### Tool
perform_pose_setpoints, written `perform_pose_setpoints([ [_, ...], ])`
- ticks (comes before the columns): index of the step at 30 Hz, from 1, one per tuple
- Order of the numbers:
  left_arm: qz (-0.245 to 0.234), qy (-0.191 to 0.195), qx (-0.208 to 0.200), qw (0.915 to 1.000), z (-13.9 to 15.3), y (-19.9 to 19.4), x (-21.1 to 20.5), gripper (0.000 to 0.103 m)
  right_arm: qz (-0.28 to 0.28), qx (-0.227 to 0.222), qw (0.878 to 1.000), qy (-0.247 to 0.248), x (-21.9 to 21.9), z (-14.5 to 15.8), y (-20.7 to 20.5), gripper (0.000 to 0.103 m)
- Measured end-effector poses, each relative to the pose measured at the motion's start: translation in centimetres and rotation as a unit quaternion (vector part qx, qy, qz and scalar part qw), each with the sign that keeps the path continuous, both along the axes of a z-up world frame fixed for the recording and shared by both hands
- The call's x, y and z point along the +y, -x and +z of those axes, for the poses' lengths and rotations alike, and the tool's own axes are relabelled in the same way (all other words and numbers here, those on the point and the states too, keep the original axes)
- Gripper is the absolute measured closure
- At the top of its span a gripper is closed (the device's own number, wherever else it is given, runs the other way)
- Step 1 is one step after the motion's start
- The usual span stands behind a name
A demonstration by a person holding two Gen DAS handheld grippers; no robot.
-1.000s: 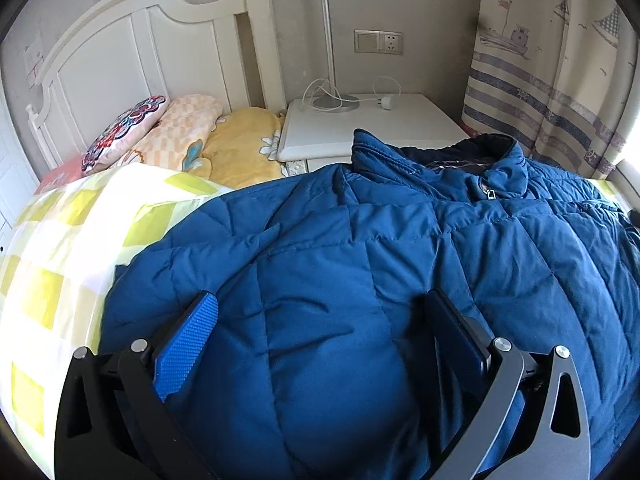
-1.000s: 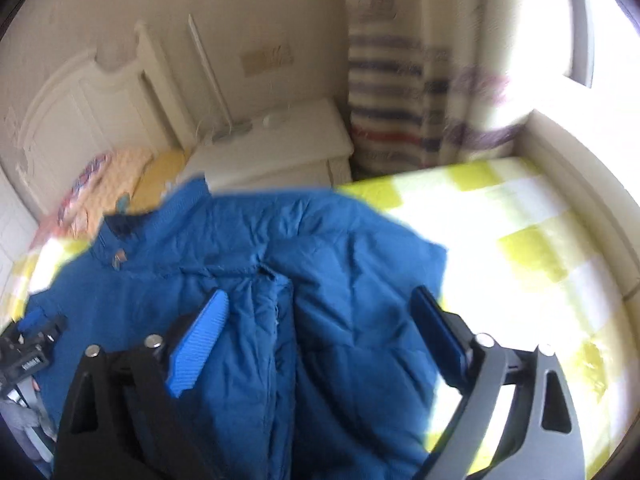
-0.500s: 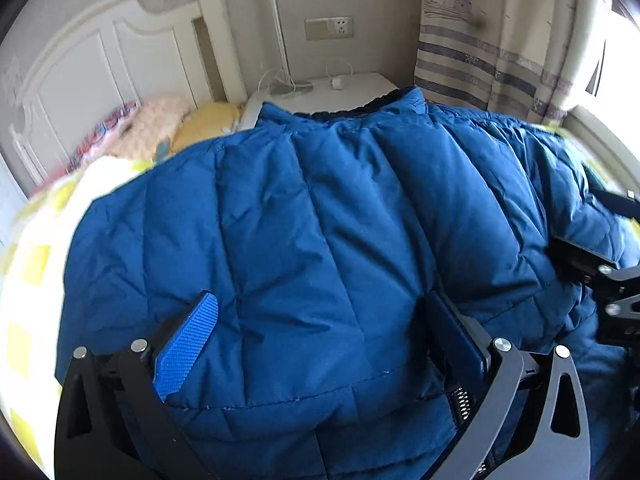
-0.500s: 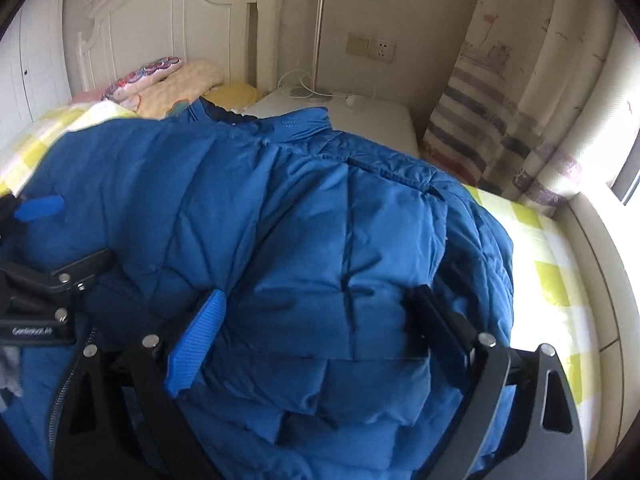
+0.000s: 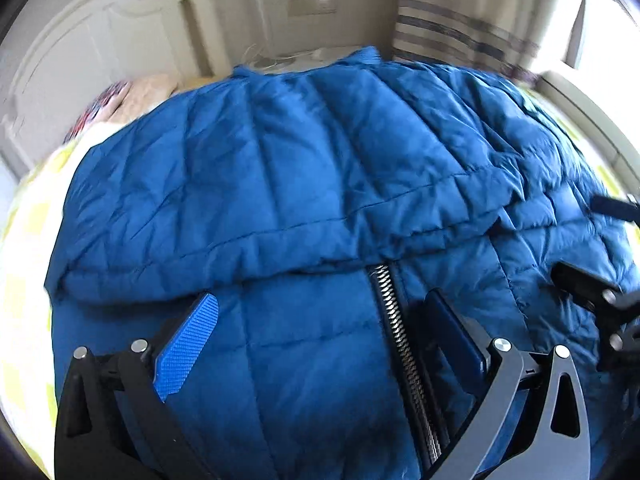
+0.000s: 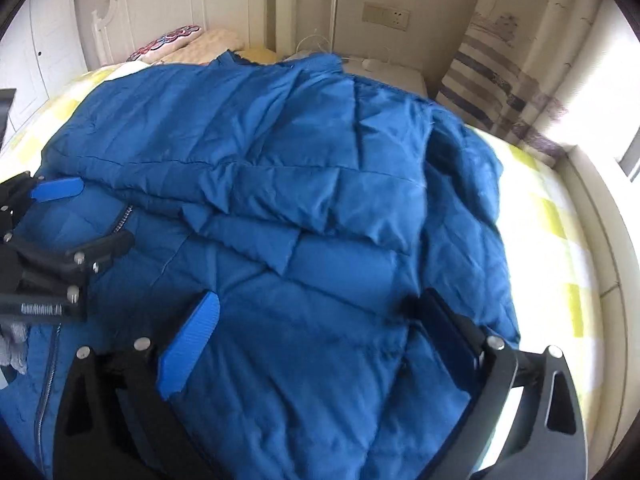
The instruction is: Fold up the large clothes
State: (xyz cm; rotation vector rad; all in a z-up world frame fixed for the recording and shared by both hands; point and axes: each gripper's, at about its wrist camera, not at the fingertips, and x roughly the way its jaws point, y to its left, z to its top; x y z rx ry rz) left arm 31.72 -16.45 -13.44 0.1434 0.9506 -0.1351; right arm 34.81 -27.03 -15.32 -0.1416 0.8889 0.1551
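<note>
A large blue quilted down jacket [image 5: 304, 184] lies on the bed, its upper part folded down over the lower front so a hem edge runs across the middle; it fills the right wrist view too [image 6: 280, 184]. A silver zipper [image 5: 394, 328] shows below the fold. My left gripper [image 5: 320, 328] is open, just above the jacket's near front by the zipper. My right gripper [image 6: 320, 320] is open over the jacket's right side. Neither holds fabric. The left gripper also shows in the right wrist view [image 6: 76, 216], and the right gripper in the left wrist view [image 5: 600, 248].
The bed has a yellow-and-white checked cover [image 6: 560, 240]. Pillows [image 6: 180, 40] lie by the white headboard [image 5: 80, 60]. A white nightstand [image 6: 384, 68] with a cable stands beyond the jacket. A striped curtain [image 6: 500, 88] hangs at the right by a bright window.
The jacket's upper half has come down over the lower front, leaving a folded edge across it. Both grippers have pulled back toward the near end, open and empty, exposing the zipper.
</note>
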Motion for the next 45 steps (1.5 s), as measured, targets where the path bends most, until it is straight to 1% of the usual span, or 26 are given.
perform_pose_setpoints([
  [3, -0.015, 0.031, -0.008, 0.9994, 1.2, 2.5, -0.1, 0.004, 0.007, -0.022, 1.0, -0.011, -0.4, 1.1, 2.5, 0.004],
  [5, -0.04, 0.019, -0.008, 0.999, 1.2, 4.2, -1.0, 0.004, 0.011, -0.017, 1.0, -0.016, -0.7, 0.5, 3.4, 0.004],
  [7, -0.057, -0.006, 0.007, 0.9983, -0.1, 5.1, -2.1, 0.004, 0.006, 0.01, 1.0, -0.006, -0.9, -1.3, 3.0, 0.002],
  [8, -0.058, -0.016, 0.002, 0.9982, -0.8, 5.4, -2.4, 0.004, 0.005, 0.015, 1.0, -0.004, -0.8, -1.9, 2.9, 0.002],
  [9, -0.056, -0.013, -0.003, 0.9983, -0.9, 5.4, -2.3, 0.004, 0.004, 0.014, 1.0, -0.001, -0.7, -1.8, 3.0, 0.002],
  [12, -0.045, -0.002, 0.01, 0.9989, -0.6, 5.1, -1.8, 0.004, -0.002, 0.012, 1.0, 0.021, 0.0, -0.9, 4.0, 0.002],
  [13, -0.039, 0.001, 0.013, 0.9992, -0.4, 5.4, -1.4, 0.004, 0.005, 0.003, 1.0, 0.02, 0.5, -0.4, 4.7, 0.002],
  [14, -0.043, 0.017, 0.014, 0.9988, 0.1, 6.1, -1.1, 0.004, 0.016, -0.007, 1.0, 0.02, 1.2, 0.1, 5.7, 0.002],
  [16, -0.054, 0.029, 0.014, 0.998, 0.7, 7.8, -0.9, 0.004, 0.05, -0.007, 0.998, 0.026, 2.7, -0.3, 7.4, 0.002],
  [18, -0.059, 0.013, 0.013, 0.9981, 0.4, 9.4, -0.8, 0.004, 0.084, 0.011, 0.996, 0.039, 4.3, -1.6, 8.7, 0.002],
  [19, -0.062, 0.006, 0.023, 0.9978, -0.4, 10.0, -0.6, 0.004, 0.087, 0.006, 0.995, 0.052, 4.8, -2.4, 9.2, 0.002],
  [20, -0.064, 0.006, 0.028, 0.9976, -1.1, 10.3, -0.3, 0.004, 0.085, 0.002, 0.995, 0.046, 4.7, -2.4, 9.2, 0.002],
  [23, -0.056, 0.019, 0.025, 0.998, -0.6, 10.7, 0.4, 0.004, 0.081, 0.01, 0.996, 0.032, 3.8, -1.9, 8.7, 0.002],
  [25, -0.05, 0.018, 0.001, 0.9986, 0.9, 11.2, 1.3, 0.004, 0.074, -0.004, 0.996, 0.038, 2.9, -1.2, 8.4, 0.002],
  [27, -0.022, 0.008, -0.023, 0.9995, 2.2, 10.6, 3.5, 0.004, 0.05, -0.02, 0.998, 0.03, 1.6, -0.4, 7.7, 0.002],
  [28, -0.003, 0.012, -0.028, 0.9995, 2.6, 10.0, 4.8, 0.004, 0.027, -0.03, 0.999, 0.015, 0.3, 0.1, 6.8, 0.002],
  [30, 0.062, 0.035, -0.034, 0.9969, 2.8, 8.5, 8.7, 0.004, -0.008, -0.033, 0.999, -0.005, -1.7, 0.4, 5.4, 0.002],
  [32, 0.125, 0.046, -0.029, 0.9907, 2.3, 6.8, 12.5, 0.004, -0.034, -0.011, 0.999, -0.007, -3.3, -0.6, 3.6, 0.002],
  [33, 0.137, 0.055, -0.022, 0.9888, 1.9, 6.3, 13.2, 0.004, -0.04, 0.021, 0.999, -0.011, -3.9, -1.8, 2.7, 0.002],
  [34, 0.148, 0.063, -0.011, 0.9869, 1.2, 6.0, 14.2, 0.004, -0.039, 0.03, 0.999, -0.023, -4.2, -2.4, 2.3, 0.002],
  [36, 0.153, 0.072, 0.015, 0.9855, -0.8, 5.4, 15.2, 0.004, -0.042, 0.026, 0.998, -0.031, -4.5, -2.3, 2.4, 0.002],
  [37, 0.154, 0.078, 0.015, 0.9849, -1.0, 5.4, 15.3, 0.004, -0.046, 0.023, 0.998, -0.027, -4.5, -2.2, 2.6, 0.002],
  [39, 0.152, 0.065, 0.012, 0.9861, -0.8, 5.5, 14.9, 0.004, -0.061, 0.003, 0.998, -0.014, -4.1, -1.3, 3.3, 0.002],
  [40, 0.15, 0.055, 0.016, 0.987, -1.0, 5.4, 14.6, 0.004, -0.058, -0.007, 0.998, -0.02, -3.7, -0.8, 3.9, 0.002],
  [43, 0.153, 0.042, 0.018, 0.9872, -1.4, 5.3, 13.3, 0.004, -0.019, -0.025, 0.999, -0.029, -0.6, 0.4, 5.1, 0.002],
  [45, 0.153, 0.033, 0.02, 0.9875, -1.5, 5.4, 12.9, 0.004, 0.037, -0.022, 0.999, -0.005, 2.3, 0.2, 5.4, 0.002],
])
